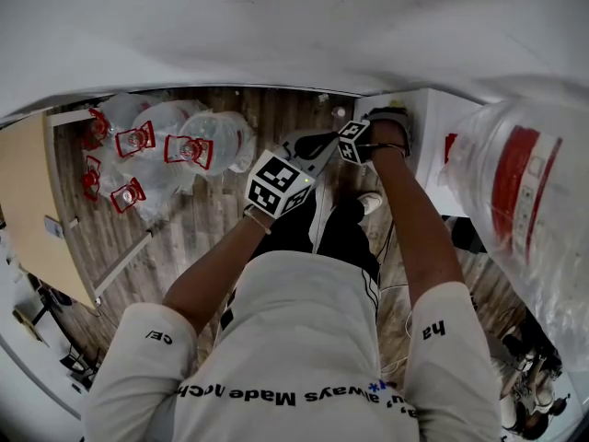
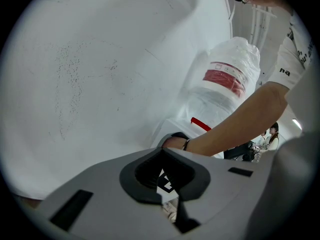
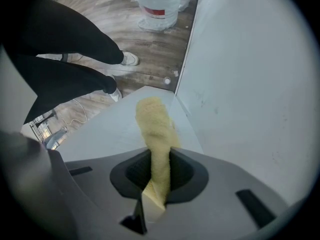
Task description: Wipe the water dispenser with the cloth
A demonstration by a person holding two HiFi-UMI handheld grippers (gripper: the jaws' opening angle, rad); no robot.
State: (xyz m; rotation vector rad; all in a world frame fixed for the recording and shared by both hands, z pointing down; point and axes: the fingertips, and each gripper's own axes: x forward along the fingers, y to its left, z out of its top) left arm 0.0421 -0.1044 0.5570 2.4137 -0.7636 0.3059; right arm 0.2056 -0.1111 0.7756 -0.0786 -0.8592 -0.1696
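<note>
**Cloth pinched in the right claw, laid along the dispenser's white face**

The right gripper (image 3: 156, 160) had its jaws closed on the yellow cloth (image 3: 152, 126), which filled the narrow gap between the pads. From the jaws the cloth ran straight out toward 12 o'clock, its long axis in line with the claw. Its free end lay on a white face of the water dispenser (image 3: 107, 134). So the thing to be wiped was directly ahead of and under this claw, with the cloth seemingly touching it already.

The left gripper (image 2: 165, 178) had its jaws only slightly apart, with nothing between them. In the head view it hung at about 8 o'clock from the right claw, off the dispenser and above the person's legs. The right arm was clearly the nearer one, and in my judgement the wipe fell to it alone.

In the right gripper view the white face narrowed to a corner at 12 o'clock, just past the cloth's tip. The wall (image 3: 250, 84) rose tight against it from 1 to 4 o'clock, leaving no room that way. The face broadened toward 9 o'clock, where a stroke probably had most freedom before its outer edge dropped to the wooden floor (image 3: 150, 46). In the head view, the plastic-wrapped bottle (image 1: 520, 201) loomed at 4 o'clock of the right claw.
</note>
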